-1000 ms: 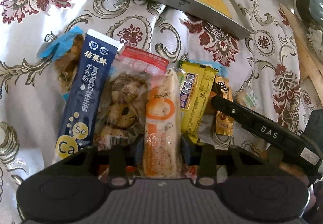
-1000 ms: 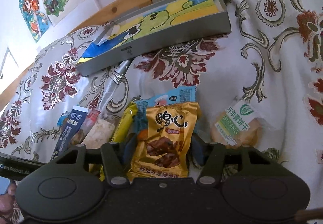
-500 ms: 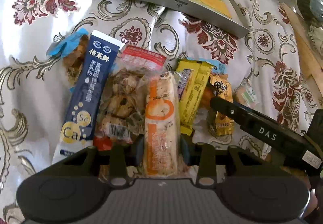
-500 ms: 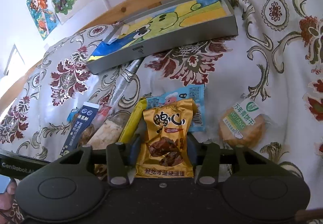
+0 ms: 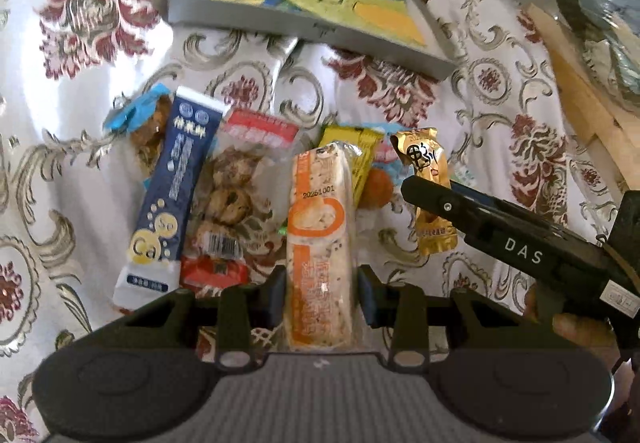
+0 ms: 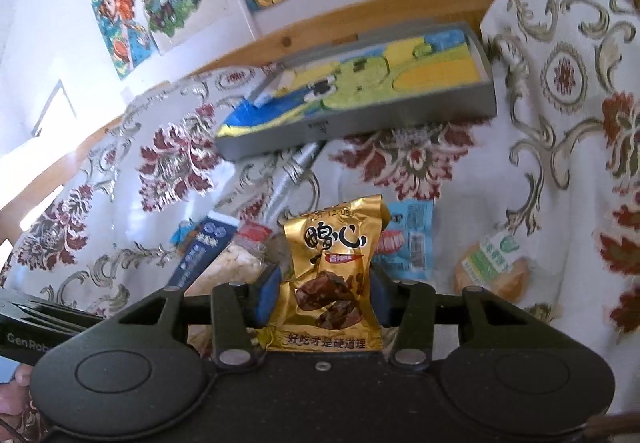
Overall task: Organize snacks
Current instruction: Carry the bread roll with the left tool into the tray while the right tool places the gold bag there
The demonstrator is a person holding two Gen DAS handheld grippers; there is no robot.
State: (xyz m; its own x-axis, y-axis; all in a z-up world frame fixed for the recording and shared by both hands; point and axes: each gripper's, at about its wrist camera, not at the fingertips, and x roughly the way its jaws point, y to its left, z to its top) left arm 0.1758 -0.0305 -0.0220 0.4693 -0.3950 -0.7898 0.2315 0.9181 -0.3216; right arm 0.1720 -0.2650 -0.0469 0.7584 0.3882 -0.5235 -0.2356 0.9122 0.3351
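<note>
Left claw (image 5: 320, 293) pinches the orange-wrapped bar (image 5: 320, 243); right claw (image 6: 322, 297) pinches the gold snack packet (image 6: 330, 275). Both lifted clear of the snack row. Gray tray (image 6: 360, 123) at 12 o'clock. Step: carry. Next, I judge: forward reach over tray, then release.

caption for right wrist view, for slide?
Right gripper holds a gold snack packet above the snack pile, grey tray beyond.
</note>
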